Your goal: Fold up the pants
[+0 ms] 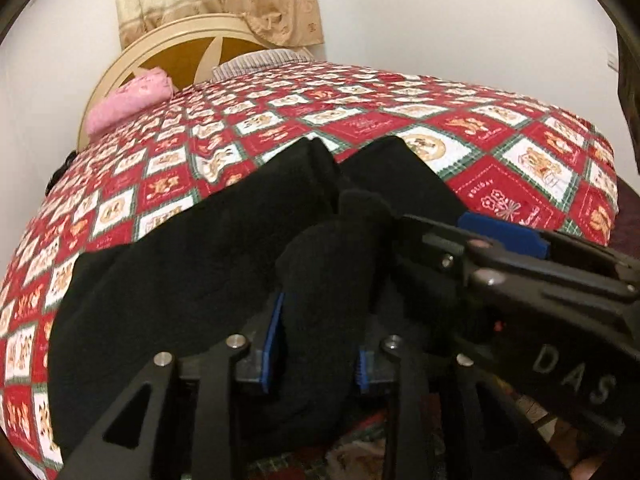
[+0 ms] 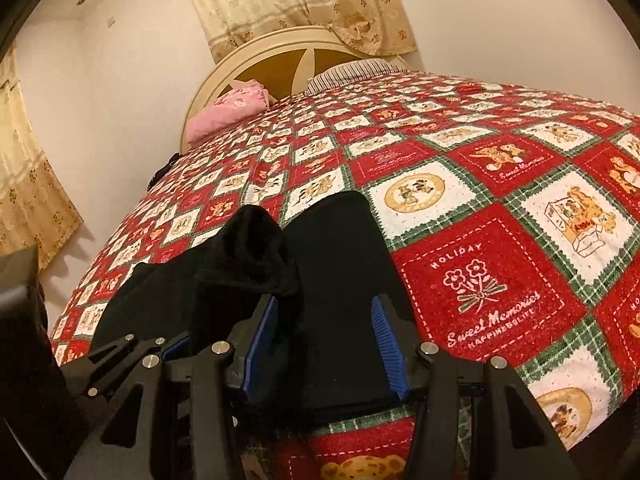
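The black pants (image 1: 192,264) lie on the bed (image 1: 500,172), on a red quilt with little bears on it. They are near the front edge of the bed, and both legs stretch away toward the pink pillow (image 1: 128,102) and the headboard.

The pants are not folded yet. The two legs lie side by side with a small gap between their far ends, and the cloth looks bumpy and bunched in the middle. A lump of cloth stands up between the two grippers.

The left gripper (image 1: 316,344) has its fingers a little apart with a thick fold of black cloth between them. The blue pads sit right at the cloth, but I cannot tell if they squeeze it or have let it go.

The right gripper (image 2: 324,344) has its fingers spread over the near end of one leg. The cloth lies flat between them and they do not pinch it.

I think this is an early part of the job. The legs need to be laid one on the other, and then the pants folded across.
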Demonstrator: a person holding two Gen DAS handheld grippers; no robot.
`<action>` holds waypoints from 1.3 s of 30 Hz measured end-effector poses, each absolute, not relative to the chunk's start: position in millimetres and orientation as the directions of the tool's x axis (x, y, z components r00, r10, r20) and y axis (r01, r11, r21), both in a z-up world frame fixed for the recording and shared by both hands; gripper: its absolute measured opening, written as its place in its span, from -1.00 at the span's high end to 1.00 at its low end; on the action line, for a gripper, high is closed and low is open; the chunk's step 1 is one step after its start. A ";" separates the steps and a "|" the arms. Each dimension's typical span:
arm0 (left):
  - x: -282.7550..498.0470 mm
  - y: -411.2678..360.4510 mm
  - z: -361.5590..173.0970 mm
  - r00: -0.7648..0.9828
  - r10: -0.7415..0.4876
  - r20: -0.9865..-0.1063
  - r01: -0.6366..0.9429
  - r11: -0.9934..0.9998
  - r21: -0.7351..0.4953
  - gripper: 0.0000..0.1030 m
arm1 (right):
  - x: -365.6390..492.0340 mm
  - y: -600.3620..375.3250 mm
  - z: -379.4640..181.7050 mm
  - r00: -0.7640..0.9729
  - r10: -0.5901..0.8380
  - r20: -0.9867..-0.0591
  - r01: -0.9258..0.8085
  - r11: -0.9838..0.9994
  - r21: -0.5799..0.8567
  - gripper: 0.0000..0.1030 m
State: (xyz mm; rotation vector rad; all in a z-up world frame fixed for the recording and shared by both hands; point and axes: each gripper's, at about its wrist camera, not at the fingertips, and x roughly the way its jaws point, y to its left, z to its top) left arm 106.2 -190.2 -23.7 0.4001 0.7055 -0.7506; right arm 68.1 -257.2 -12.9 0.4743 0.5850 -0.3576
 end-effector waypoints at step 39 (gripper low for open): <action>153.7 -77.7 -22.4 0.713 -0.177 -0.679 0.410 0.890 0.198 -0.97 | 109.9 -221.9 -16.2 0.717 -0.073 -0.693 0.403 0.855 0.327 0.23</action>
